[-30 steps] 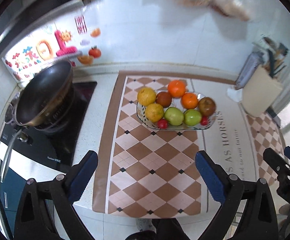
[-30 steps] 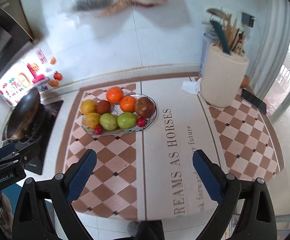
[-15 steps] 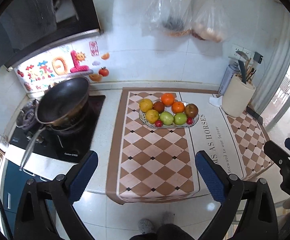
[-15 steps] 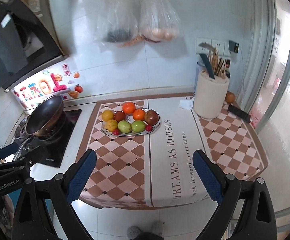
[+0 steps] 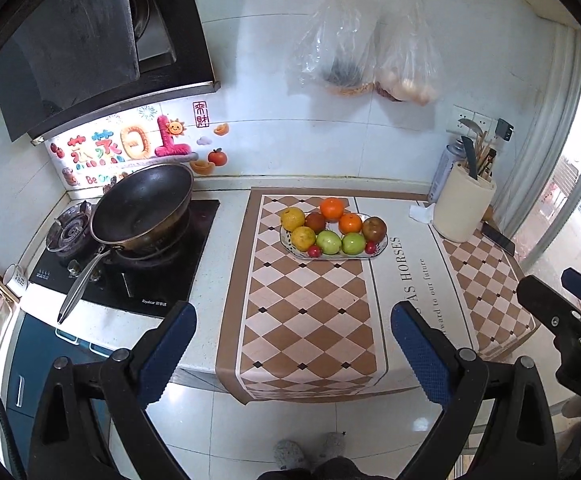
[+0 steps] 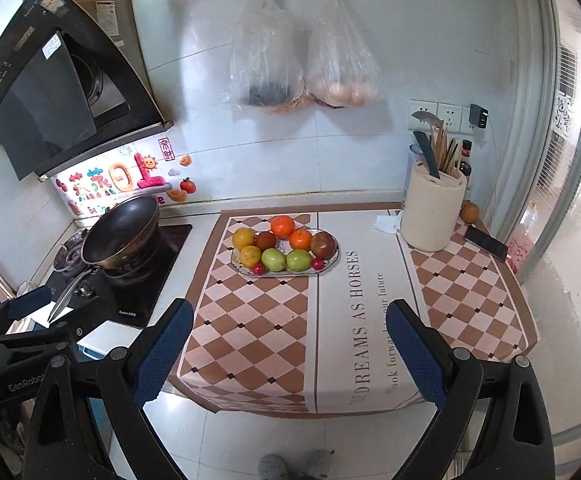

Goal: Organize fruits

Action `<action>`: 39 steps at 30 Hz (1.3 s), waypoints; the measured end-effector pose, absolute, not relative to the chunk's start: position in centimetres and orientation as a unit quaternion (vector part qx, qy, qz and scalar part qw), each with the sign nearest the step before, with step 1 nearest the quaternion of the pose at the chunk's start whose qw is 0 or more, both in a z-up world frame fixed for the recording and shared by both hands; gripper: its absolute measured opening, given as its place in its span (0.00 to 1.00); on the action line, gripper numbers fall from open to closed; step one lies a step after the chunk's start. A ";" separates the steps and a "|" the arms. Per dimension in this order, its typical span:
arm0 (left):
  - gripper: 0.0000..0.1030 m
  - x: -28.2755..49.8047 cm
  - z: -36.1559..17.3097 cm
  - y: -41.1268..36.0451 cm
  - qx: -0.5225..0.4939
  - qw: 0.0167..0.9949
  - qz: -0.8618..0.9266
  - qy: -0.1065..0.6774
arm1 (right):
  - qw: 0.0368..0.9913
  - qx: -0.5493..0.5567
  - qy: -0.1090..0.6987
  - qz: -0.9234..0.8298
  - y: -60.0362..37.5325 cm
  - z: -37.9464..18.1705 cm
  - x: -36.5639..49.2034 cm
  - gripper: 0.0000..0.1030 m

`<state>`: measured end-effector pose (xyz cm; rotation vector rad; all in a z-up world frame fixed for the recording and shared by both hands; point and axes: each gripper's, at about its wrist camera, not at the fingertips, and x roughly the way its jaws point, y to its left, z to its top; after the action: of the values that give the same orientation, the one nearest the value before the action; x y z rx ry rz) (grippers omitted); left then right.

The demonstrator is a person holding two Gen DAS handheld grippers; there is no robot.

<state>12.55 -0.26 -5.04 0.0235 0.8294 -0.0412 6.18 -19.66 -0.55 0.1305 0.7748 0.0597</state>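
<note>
An oval plate (image 5: 382,245) (image 6: 332,261) stands on the checkered mat at the back of the counter. It holds oranges (image 5: 332,208) (image 6: 282,226), yellow fruits (image 5: 293,218) (image 6: 243,237), green apples (image 5: 328,242) (image 6: 273,259), dark red apples (image 5: 374,229) (image 6: 324,243) and small red fruits (image 5: 313,251). My left gripper (image 5: 292,350) is open and empty, held well back from the counter above the floor. My right gripper (image 6: 288,346) is open and empty too, also well back from the plate.
A wok (image 5: 142,208) sits on the gas stove (image 5: 138,264) left of the mat. A cream utensil holder (image 6: 432,212), a tissue (image 6: 386,224), a phone (image 6: 485,243) and a small fruit (image 6: 469,213) are at the right. Two plastic bags (image 6: 302,64) hang on the wall. The range hood (image 6: 54,92) juts out at upper left.
Both grippers have pulled back and up from the counter; the plate of fruit looks smaller and farther away. Both stay open and empty.
</note>
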 end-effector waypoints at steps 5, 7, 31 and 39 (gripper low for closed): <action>0.97 12.5 -5.0 -0.3 0.014 0.917 -0.013 0.399 | 0.921 0.077 0.380 0.037 -19.9 -0.9 6.6 0.99; 0.97 12.9 -5.2 -0.3 0.012 0.916 -0.011 0.402 | 0.921 0.080 0.380 0.035 -20.1 -1.1 7.0 0.99; 1.00 22.5 -11.0 -0.9 0.017 0.897 0.017 0.442 | 0.902 0.063 0.427 0.000 -20.9 -8.6 19.5 0.99; 1.00 24.9 -12.3 -1.7 0.030 0.893 0.021 0.449 | 0.899 0.055 0.435 -0.006 -20.9 -10.2 21.8 0.99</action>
<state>24.92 -1.70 -12.27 0.0621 0.9306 0.0430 21.79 -20.93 -10.21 0.1139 0.9016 -0.0122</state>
